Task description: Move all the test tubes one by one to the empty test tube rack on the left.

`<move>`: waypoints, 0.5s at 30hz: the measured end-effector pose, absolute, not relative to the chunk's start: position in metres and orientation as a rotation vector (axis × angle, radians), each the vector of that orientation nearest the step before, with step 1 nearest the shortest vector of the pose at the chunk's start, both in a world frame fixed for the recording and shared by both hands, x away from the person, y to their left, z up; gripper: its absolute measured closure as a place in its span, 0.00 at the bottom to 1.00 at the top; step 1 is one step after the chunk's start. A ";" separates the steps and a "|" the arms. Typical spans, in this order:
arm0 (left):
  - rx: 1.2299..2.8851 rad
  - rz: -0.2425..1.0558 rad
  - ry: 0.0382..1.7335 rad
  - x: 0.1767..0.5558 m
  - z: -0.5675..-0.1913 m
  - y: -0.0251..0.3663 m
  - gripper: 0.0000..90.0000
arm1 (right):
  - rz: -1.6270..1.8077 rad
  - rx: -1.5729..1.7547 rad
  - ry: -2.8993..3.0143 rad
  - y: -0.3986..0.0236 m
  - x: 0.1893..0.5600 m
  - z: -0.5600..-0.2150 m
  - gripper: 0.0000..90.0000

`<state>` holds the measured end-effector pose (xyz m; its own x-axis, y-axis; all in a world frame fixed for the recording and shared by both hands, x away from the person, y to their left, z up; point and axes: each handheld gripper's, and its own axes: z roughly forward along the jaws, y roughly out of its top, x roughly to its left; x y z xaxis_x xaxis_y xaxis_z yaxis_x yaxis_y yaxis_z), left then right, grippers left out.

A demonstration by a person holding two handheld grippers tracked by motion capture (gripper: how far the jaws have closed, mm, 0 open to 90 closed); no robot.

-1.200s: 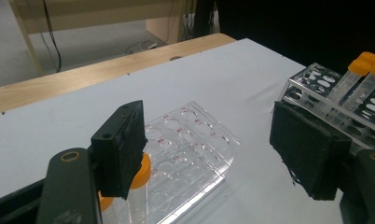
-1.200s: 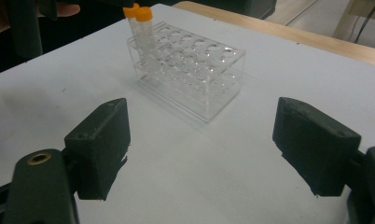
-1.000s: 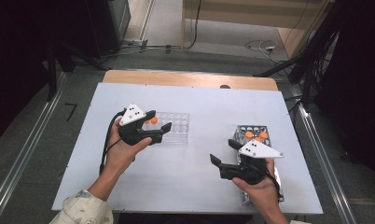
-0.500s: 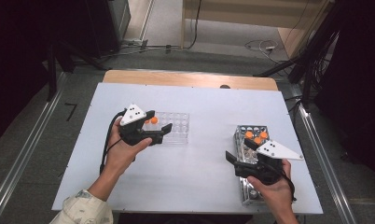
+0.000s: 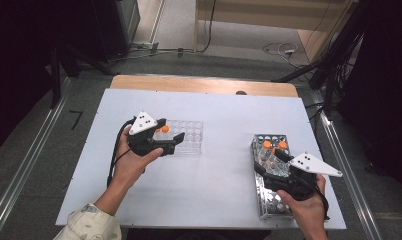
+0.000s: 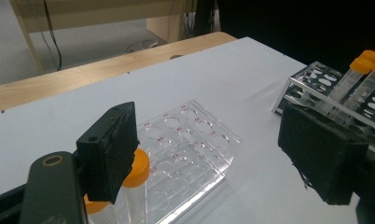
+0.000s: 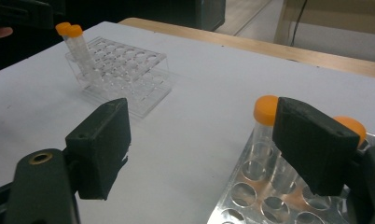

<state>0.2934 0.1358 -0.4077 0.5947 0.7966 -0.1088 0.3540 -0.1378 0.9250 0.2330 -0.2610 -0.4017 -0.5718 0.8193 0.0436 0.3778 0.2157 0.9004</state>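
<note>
1. Since the earlier frames the right gripper [image 5: 271, 162] has shifted from the bare worktop towards the right edge and now sits over the metal rack [image 5: 270, 175]; the left gripper [image 5: 170, 141] stays by the clear rack [image 5: 189, 136].
2. Left jaws have just been opening and stand wide, with nothing pressed between them; in the left gripper view an orange-capped tube [image 6: 135, 179] stands just beside the left pad, in the clear rack's near corner.
3. Right jaws are wide too, holding nothing. In the right gripper view an orange-capped tube [image 7: 262, 128] in the metal rack rises just inside the right pad; whether they touch I cannot tell.
4. Clear rack: left of the worktop's [image 5: 224, 115] middle, well in from every edge. Two tubes [image 7: 76, 49] stand at one end, leaning; the other holes are open.
5. Metal rack: close to the right edge, its long side along that edge, its near end close to the front edge. Its tubes [image 5: 274, 146] stand at the far end.
6. Open room: bare white surface between the two racks, and a broad strip behind them up to the wooden back edge.
7. Writing: small red marks beside the clear rack's holes, too small to read.
</note>
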 end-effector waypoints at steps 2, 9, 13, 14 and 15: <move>1.734 0.507 0.951 0.293 -0.408 0.136 0.24 | 1.315 1.114 2.041 -0.264 0.233 -0.402 0.20; 1.740 0.504 0.947 0.293 -0.408 0.135 0.24 | 1.278 1.146 2.016 -0.273 0.238 -0.409 0.22; 1.742 0.503 0.947 0.293 -0.408 0.135 0.24 | 1.244 1.151 2.009 -0.279 0.244 -0.415 0.24; 1.741 0.504 0.947 0.293 -0.408 0.135 0.24 | 1.241 1.147 2.012 -0.281 0.245 -0.417 0.24; 1.741 0.504 0.948 0.293 -0.408 0.135 0.24 | 1.231 1.141 2.012 -0.282 0.246 -0.419 0.25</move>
